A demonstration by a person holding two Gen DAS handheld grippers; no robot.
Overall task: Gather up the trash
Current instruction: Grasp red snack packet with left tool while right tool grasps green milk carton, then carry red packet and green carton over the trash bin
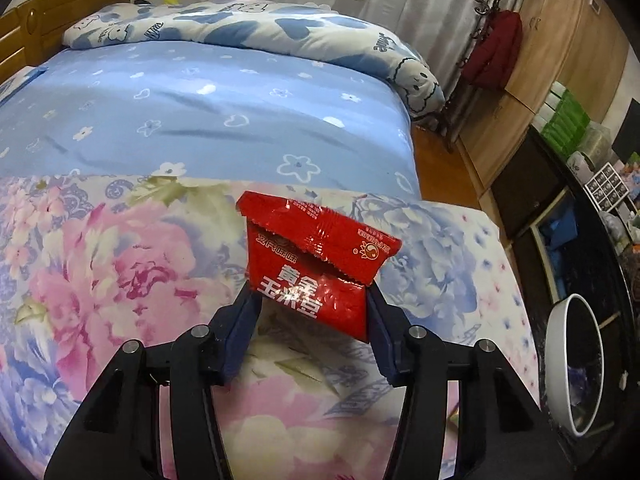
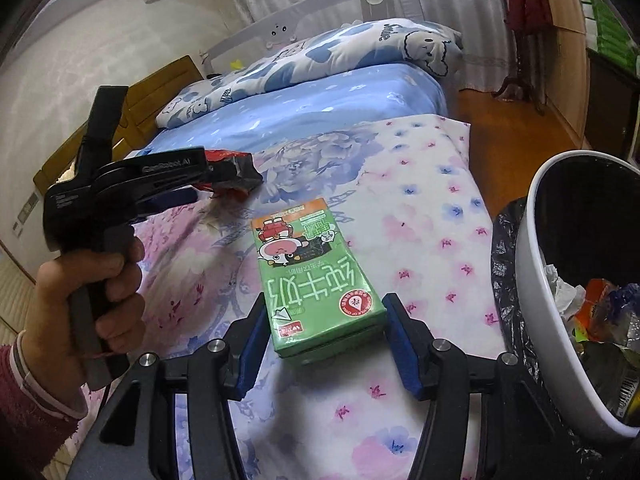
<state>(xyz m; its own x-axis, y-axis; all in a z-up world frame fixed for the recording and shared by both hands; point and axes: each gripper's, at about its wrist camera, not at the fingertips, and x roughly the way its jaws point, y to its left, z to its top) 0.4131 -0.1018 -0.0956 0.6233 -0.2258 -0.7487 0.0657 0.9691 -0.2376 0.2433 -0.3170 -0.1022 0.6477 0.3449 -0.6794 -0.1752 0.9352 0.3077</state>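
The left gripper [image 1: 310, 300] points forward and down over the floral quilt [image 1: 120, 264] on the bed [image 1: 200, 112], and its blue pads pinch the lower end of a red wrapper [image 1: 316, 264] — the crumpled, torn packet stands up between the fingertips, clear of the quilt. From the right wrist view the same gripper [image 2: 230, 178] shows side-on at the left, held by a hand [image 2: 88, 300] wrapped around its black handle, a dark red sleeve [image 2: 28, 412] at the wrist; the wrapper [image 2: 232, 168] sticks out of its tips above the quilt [image 2: 420, 208].

The right gripper [image 2: 324, 334] also tilts down toward the bed. Its jaws stand about half open on either side of a green carton [image 2: 316, 280] that lies flat on the quilt, printed face up. The left pad sits at the near end of the carton's edge; the right pad is just beside the carton with a sliver of quilt showing between them, so the carton is between the jaws but not clamped.

A white bin [image 2: 532, 280] with a black liner stands just off the right edge of the bed, close to the right gripper — crumpled paper and coloured wrappers lie inside. The left wrist view catches the bin [image 1: 560, 344] low at its right edge. A blue-and-white duvet [image 1: 248, 28] lies folded at the far end of the bed.
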